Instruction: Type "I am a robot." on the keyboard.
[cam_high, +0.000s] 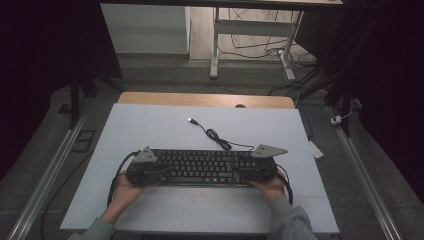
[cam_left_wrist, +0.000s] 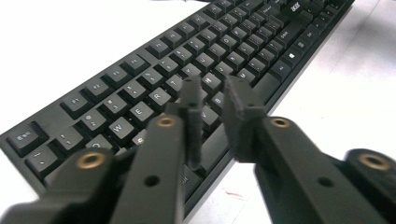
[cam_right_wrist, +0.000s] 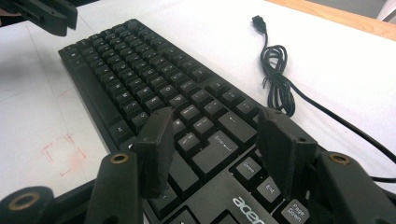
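Over the keyboard (cam_high: 202, 166), left gripper (cam_left_wrist: 215, 100) narrowly parted, right gripper (cam_right_wrist: 219, 135) wide, both empty.

The high view looks forward and down on my table (cam_high: 150, 125) from above my side, taking in the floor beyond. The left gripper view rides low and close over the keyboard's (cam_left_wrist: 154, 79) left end, facing along its keys. The right gripper view sits just as close at the right end, facing back along the same keyboard toward the left gripper (cam_right_wrist: 44, 14).
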